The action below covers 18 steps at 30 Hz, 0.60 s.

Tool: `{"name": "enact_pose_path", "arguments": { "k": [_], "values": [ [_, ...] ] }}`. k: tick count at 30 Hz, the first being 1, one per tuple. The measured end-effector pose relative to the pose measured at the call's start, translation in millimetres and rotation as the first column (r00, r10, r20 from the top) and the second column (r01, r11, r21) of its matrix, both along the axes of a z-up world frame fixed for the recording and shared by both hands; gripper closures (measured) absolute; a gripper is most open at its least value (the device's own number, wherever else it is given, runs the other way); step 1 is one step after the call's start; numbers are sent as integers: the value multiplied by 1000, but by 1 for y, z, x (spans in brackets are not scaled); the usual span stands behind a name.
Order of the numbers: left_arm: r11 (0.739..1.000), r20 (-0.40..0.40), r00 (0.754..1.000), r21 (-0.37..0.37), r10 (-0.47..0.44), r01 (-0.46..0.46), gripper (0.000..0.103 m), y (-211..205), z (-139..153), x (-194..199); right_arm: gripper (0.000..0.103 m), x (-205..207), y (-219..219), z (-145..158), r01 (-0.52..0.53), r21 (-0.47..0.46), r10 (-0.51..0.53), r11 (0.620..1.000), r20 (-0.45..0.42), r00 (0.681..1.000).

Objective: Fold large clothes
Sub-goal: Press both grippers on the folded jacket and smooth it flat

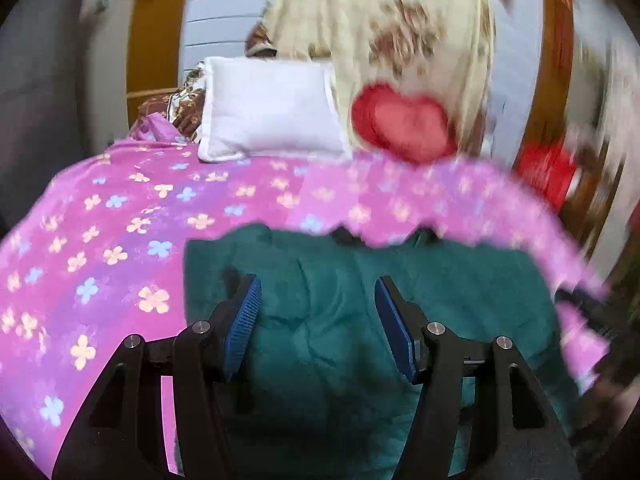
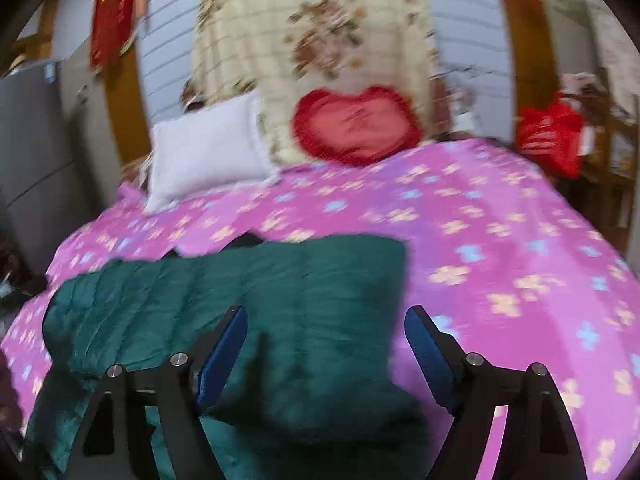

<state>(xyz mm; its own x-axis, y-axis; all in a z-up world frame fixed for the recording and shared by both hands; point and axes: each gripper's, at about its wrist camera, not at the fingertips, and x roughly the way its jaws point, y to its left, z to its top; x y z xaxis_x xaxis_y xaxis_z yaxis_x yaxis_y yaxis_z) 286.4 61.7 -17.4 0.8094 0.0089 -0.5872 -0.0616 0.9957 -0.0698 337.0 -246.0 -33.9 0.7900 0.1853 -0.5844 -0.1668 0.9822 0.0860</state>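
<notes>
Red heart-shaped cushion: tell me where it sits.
The red heart-shaped cushion leans at the bed's far end against the cream floral blanket, right of the white pillow, beyond the green quilted garment.

A dark teal-green quilted garment (image 2: 248, 304) lies near, on a bright pink bedspread (image 2: 480, 240) scattered with small flowers — pale yellow and light blue. Far left rests a plain white pillow (image 2: 208, 152); to its right a red heart-shaped cushion (image 2: 356, 124) with a lighter, salmon-pink centre. Behind them stands a cream blanket (image 2: 312, 40) with a faint check and brown floral patches. At the far right hangs a red bag (image 2: 550, 136). Both grippers — left gripper (image 1: 318, 312), right gripper (image 2: 326, 344) — are black with blue ribbed pads (image 1: 244, 324).
</notes>
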Motion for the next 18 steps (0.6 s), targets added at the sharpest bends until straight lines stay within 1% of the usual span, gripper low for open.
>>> {"name": "enact_pose_path", "arguments": {
  "k": [1,2,3,4,5,6,7,9,10,11,12,13,15,16,18],
  "values": [
    [999,-53,998,40,23,-21,44,-4,-15,8,25,4,7,-5,-30,-9,30,1000,-15,999],
    [998,-115,993,57,35,-29,44,-4,-29,17,25,8,12,-11,-53,-21,53,998,-36,998],
    [998,-156,987,52,43,-35,43,-1,-40,22,25,13,17,-20,-78,-41,75,996,-78,994],
    [999,-185,982,36,46,-40,43,3,-48,24,25,16,20,-28,-91,-56,84,994,-110,990],
    [999,-195,980,29,48,-43,43,5,-50,24,25,21,21,-39,-106,-58,95,993,-166,982],
    [998,-200,978,26,53,-49,43,5,-50,22,25,27,20,-48,-115,-39,103,993,-227,968],
    [998,-207,976,25,60,-56,43,5,-49,21,24,28,17,-52,-115,-16,108,993,-243,964],
    [998,-210,975,16,67,-65,43,9,-51,19,24,27,15,-51,-115,-8,109,993,-241,964],
    [998,-208,976,15,68,-66,43,10,-53,17,25,26,15,-48,-108,-15,101,994,-224,969],
    [998,-208,976,17,70,-68,43,10,-52,18,25,24,14,-43,-90,-20,85,996,-193,978],
    [997,-208,976,19,73,-70,43,10,-52,19,25,21,12,-35,-55,-22,51,998,-140,989],
    [997,-207,976,24,74,-70,43,9,-52,19,25,21,9,-25,-12,-10,11,1000,-89,996],
    [997,-205,976,31,75,-70,43,8,-51,19,25,26,2,-12,37,35,-36,999,-35,999],
    [997,-204,976,32,76,-71,42,8,-51,19,25,34,0,-7,59,57,-58,997,-16,998],
    [997,-207,975,30,78,-73,42,9,-51,20,25,52,0,-5,84,68,-83,994,-19,996]
  ]
}}
